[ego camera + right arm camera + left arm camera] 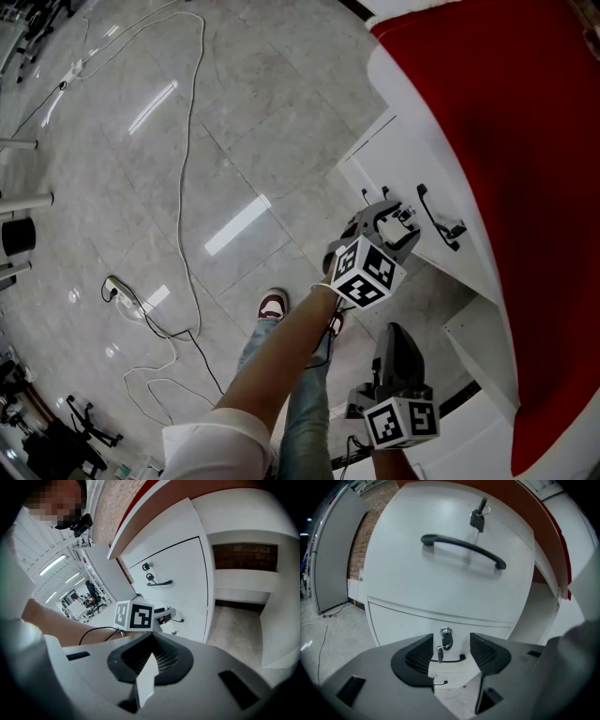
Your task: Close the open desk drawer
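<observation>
Head view: the left gripper is right up at the white desk's drawer fronts. The right gripper hangs back, well apart from them.

Left gripper view: jaws released and wide apart, nothing gripped. They frame the lower drawer's lock with keys. Above sits the upper drawer with a black handle. Can't see inside either, or tell which one's out.

Right gripper view: jaws clenched together, empty, with both drawer fronts ahead.
</observation>
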Available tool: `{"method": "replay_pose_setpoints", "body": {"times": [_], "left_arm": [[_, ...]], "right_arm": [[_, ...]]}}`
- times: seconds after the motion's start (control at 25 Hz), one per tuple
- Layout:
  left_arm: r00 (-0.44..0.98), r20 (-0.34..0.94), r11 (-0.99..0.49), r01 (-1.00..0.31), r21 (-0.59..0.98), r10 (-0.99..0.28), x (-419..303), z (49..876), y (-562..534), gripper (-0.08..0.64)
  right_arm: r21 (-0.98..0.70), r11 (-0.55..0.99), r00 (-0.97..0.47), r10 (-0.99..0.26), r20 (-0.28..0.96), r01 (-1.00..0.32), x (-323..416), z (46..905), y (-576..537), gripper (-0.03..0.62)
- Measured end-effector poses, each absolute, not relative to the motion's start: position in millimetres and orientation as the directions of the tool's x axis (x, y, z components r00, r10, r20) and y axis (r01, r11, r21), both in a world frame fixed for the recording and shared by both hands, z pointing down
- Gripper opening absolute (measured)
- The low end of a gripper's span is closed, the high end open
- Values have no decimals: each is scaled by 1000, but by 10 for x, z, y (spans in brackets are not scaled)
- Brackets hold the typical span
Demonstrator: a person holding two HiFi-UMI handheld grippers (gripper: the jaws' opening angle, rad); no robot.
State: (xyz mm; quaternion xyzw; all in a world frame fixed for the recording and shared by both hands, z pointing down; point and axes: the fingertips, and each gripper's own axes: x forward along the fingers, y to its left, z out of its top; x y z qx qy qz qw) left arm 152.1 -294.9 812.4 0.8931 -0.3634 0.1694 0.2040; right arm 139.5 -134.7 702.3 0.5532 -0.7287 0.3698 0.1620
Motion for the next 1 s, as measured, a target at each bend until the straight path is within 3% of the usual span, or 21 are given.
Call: {"method": "replay_pose_setpoints", "body": {"times": [0.24, 0.44, 0.68, 0.84, 1.0], "left_arm": [[670, 436, -630, -733, 258, -601, 1228, 7732, -2586, 235], [604, 426, -507, -797, 328, -673, 716, 6994, -2147, 230], [600, 384, -527, -800, 287, -702, 314, 5693, -1603, 99], [545, 444, -517, -833, 195, -711, 104, 4964, -1268, 34], [532, 413, -498, -845, 196, -739, 6, 4254, -1079, 26]], "right_arm": [[-338, 143, -334, -711, 619, -930, 1310, 6725, -1369, -2], [-304, 153, -317, -724, 613, -940, 1236, 6330, -1265, -2], [-293, 171, -315, -759, 569, -941, 1028, 5671, -1184, -2], [-285, 211, -339, -770, 541, -935, 831, 5061, -1055, -2], [-280, 249, -361, -791, 494, -927, 730, 4429, -980, -2]]}}
